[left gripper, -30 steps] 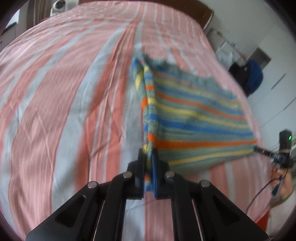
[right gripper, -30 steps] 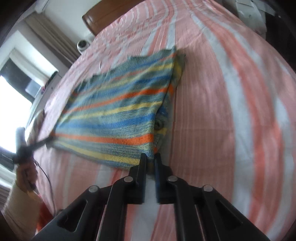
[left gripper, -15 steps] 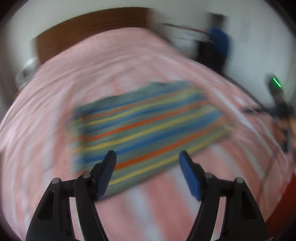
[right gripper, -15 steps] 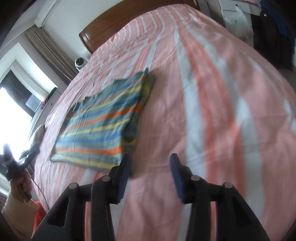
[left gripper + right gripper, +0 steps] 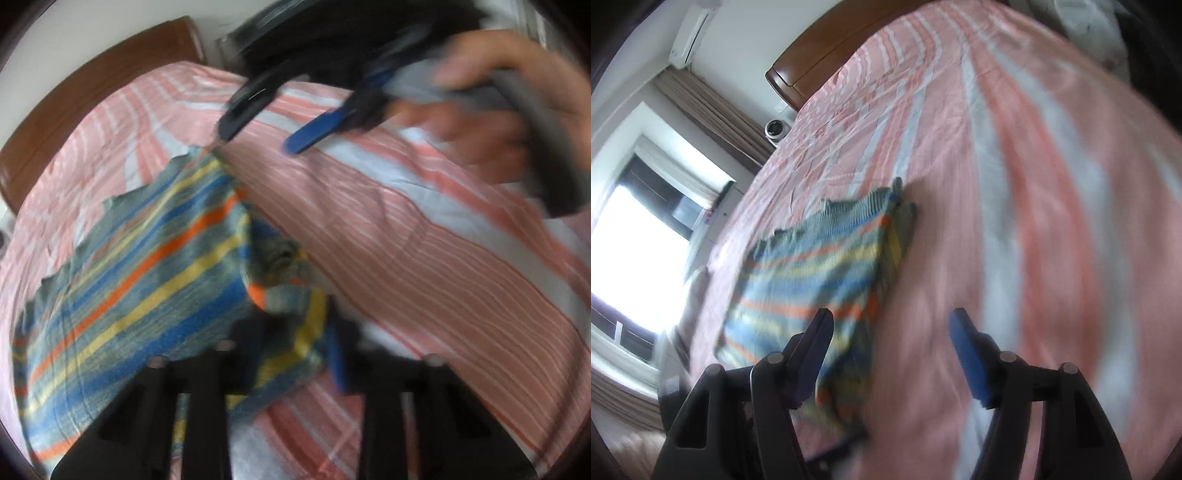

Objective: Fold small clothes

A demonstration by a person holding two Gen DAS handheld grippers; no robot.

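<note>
1. Left wrist view: the striped knit garment (image 5: 147, 280), banded in blue, yellow, orange and grey-green, lies folded on the bed sheet (image 5: 424, 240) and fills the left and lower centre of the frame.
2. The garment's near corner is bunched into a lump at the lower middle, right between the left gripper (image 5: 291, 343) fingers; the jaws are closing on that corner. The picture is blurred here, so whether the pads already press the cloth cannot be told for sure, though the fabric looks pinched.
3. In the upper right of the same view the right gripper (image 5: 258, 125) hangs above the sheet, its black finger and blue pad spread apart with nothing between them. Its black tip sits just above the garment's far corner, but contact cannot be judged.
4. A hand (image 5: 491, 107) grips that tool's handle at the far upper right.
5. A brown wooden headboard (image 5: 92, 96) curves along the upper left.
6. Right wrist view: the garment (image 5: 820, 273) lies left of centre on the pink-and-white sheet (image 5: 1015, 184), its lower edge running down behind the left finger.
7. The right gripper (image 5: 890, 350) is at the bottom, jaws opening, unclenched, with only bare sheet between the fingertips.
8. A bright window (image 5: 631, 258) fills the left edge, with the headboard (image 5: 820, 55) at the top.
</note>
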